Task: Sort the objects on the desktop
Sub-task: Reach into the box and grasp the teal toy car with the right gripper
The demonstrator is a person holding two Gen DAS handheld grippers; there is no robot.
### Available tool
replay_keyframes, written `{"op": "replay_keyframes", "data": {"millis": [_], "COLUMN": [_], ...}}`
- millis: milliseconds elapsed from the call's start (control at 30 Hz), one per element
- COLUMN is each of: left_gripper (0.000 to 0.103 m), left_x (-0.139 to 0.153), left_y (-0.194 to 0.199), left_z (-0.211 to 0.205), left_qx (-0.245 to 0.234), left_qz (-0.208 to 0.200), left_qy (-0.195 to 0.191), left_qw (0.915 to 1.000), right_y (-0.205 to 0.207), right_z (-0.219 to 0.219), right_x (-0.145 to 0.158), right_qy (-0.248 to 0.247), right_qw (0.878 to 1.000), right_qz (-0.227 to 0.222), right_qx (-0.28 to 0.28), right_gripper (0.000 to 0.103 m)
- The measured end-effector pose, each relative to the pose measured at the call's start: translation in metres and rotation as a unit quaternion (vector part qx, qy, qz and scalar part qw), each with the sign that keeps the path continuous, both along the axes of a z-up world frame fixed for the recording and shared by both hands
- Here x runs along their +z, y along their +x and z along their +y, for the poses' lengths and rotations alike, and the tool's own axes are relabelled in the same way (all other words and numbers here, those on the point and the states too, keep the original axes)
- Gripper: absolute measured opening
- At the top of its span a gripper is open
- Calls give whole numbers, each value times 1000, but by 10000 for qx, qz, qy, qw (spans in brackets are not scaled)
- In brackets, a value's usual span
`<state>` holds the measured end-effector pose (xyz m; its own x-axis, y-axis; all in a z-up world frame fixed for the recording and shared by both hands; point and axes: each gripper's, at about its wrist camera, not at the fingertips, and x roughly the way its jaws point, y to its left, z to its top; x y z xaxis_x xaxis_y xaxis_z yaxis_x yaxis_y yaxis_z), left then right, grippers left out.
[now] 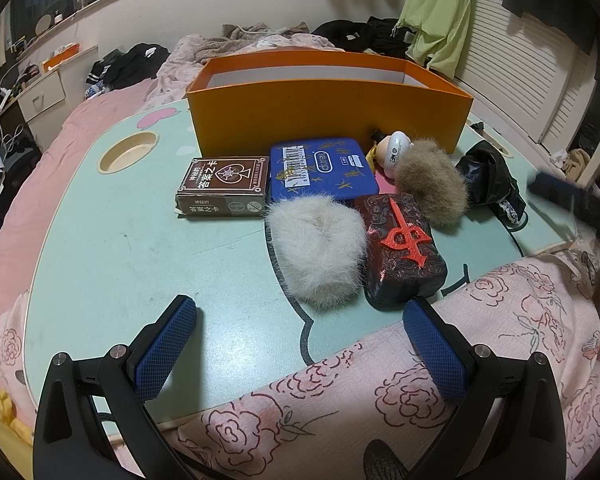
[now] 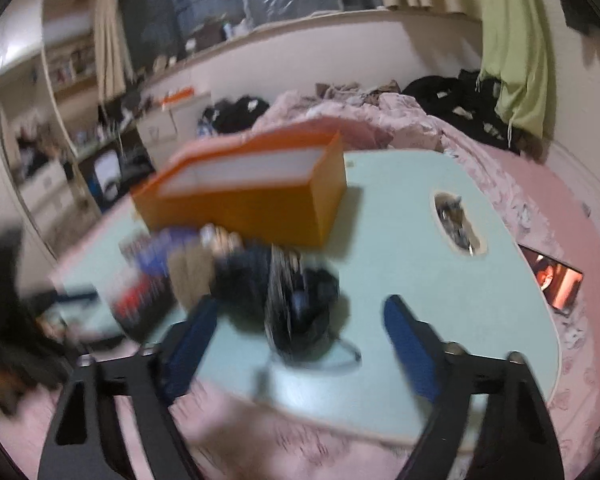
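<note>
Nearest in the left wrist view, the left gripper (image 1: 300,344) hangs with its two blue-padded fingers wide apart and nothing between them, above the near edge of the pale green tabletop (image 1: 140,264) and a pink cloth with a rose pattern (image 1: 440,360). Just beyond lie a fluffy white fur ball (image 1: 316,248) and, touching its right side, a dark marbled block with a red raised symbol (image 1: 400,252). Behind them rest a brown card box with white characters (image 1: 224,188), a flat blue tin with a barcode (image 1: 324,170) beside it, and a fluffy tan fur ball (image 1: 430,180). A small white figurine (image 1: 396,148) lies between the tan fur ball and the open orange cardboard box (image 1: 324,112), which stands farther back on the table. To the right lies a black crumpled pouch (image 1: 488,176).

In the blurred right wrist view, the right gripper (image 2: 296,320) has its blue-padded fingers clearly apart. The black pouch (image 2: 300,308) appears between and just beyond them, but the pads do not press on it. Farther away stands the orange box (image 2: 252,196), with a round hole in the table (image 2: 458,220) to its right.
</note>
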<state>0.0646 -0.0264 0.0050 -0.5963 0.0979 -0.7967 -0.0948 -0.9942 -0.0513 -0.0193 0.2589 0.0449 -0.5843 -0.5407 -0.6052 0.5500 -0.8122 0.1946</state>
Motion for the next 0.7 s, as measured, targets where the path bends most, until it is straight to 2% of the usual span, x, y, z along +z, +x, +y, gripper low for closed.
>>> {"op": "replay_keyframes", "data": {"millis": [67, 133, 267, 367, 433, 633, 700], "left_gripper": [103, 103, 103, 103, 103, 103, 103], "left_x": [0, 0, 0, 0, 0, 0, 0], "left_y": [0, -1, 0, -1, -1, -1, -1], "left_z": [0, 1, 0, 1, 0, -1, 0], "left_qx": [0, 1, 5, 9, 11, 21, 22], "left_qz": [0, 1, 5, 3, 8, 12, 10], "left_qy": [6, 3, 5, 5, 9, 12, 8], "left_qw": [10000, 10000, 10000, 10000, 10000, 10000, 10000], "right_y": [-13, -37, -85, -113, -130, -158, -159], "right_z": [-9, -30, -81, -127, -150, -166, -168], "right_x": [20, 48, 69, 55, 35, -6, -13], "right_qy": [51, 291, 966, 1659, 2198, 2856, 3067], "right_qw": [10000, 9995, 9949, 9837, 9720, 9514, 9453], "right_qz": [62, 138, -152, -504, -730, -1154, -1106], "right_qx": [-17, -9, 257, 483, 410, -1, -143], "right_gripper": [47, 37, 36, 30, 29, 30, 29]}}
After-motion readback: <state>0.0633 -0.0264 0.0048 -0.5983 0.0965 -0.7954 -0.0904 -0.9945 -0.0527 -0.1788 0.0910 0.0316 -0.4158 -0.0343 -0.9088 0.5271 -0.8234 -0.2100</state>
